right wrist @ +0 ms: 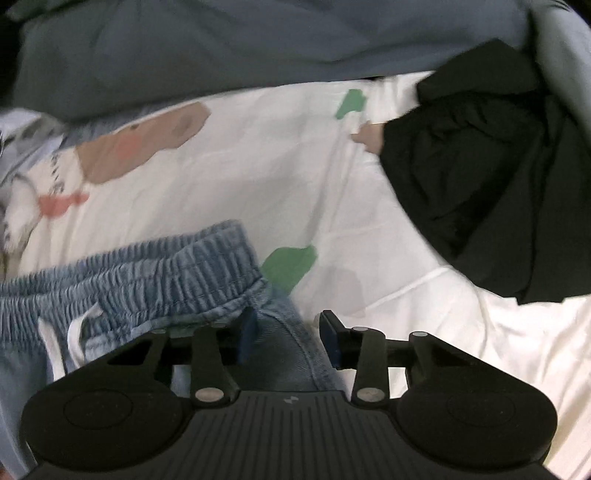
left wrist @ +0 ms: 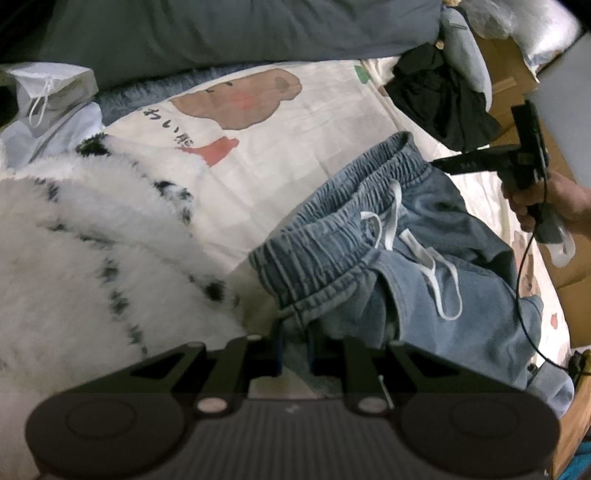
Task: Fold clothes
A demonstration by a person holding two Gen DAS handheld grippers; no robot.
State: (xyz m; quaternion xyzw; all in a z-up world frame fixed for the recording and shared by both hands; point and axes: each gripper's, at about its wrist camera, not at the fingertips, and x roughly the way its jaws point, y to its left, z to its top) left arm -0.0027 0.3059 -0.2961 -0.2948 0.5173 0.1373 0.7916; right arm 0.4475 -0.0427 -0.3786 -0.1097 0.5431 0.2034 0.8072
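Note:
Light blue denim pants [left wrist: 424, 295] with an elastic waistband and a white drawstring [left wrist: 421, 254] lie crumpled on a cartoon-print bedsheet [left wrist: 314, 122]. My left gripper [left wrist: 295, 354] is at the waistband's near left side, shut on a fold of denim. In the left wrist view my right gripper [left wrist: 443, 165], held by a hand [left wrist: 554, 199], reaches the waistband's far right end. In the right wrist view the right gripper [right wrist: 290, 338] straddles the pants' [right wrist: 147, 280] side seam. Its blue pads [right wrist: 247, 334] stand apart, and white sheet shows beside the right one.
A fluffy white throw with black flecks [left wrist: 92, 240] fills the left side. A black garment [right wrist: 498, 177] lies at the far right, a grey-blue duvet [left wrist: 221, 29] along the back. A white drawstring bag [left wrist: 48, 96] and cardboard boxes [left wrist: 509, 85] sit at the edges.

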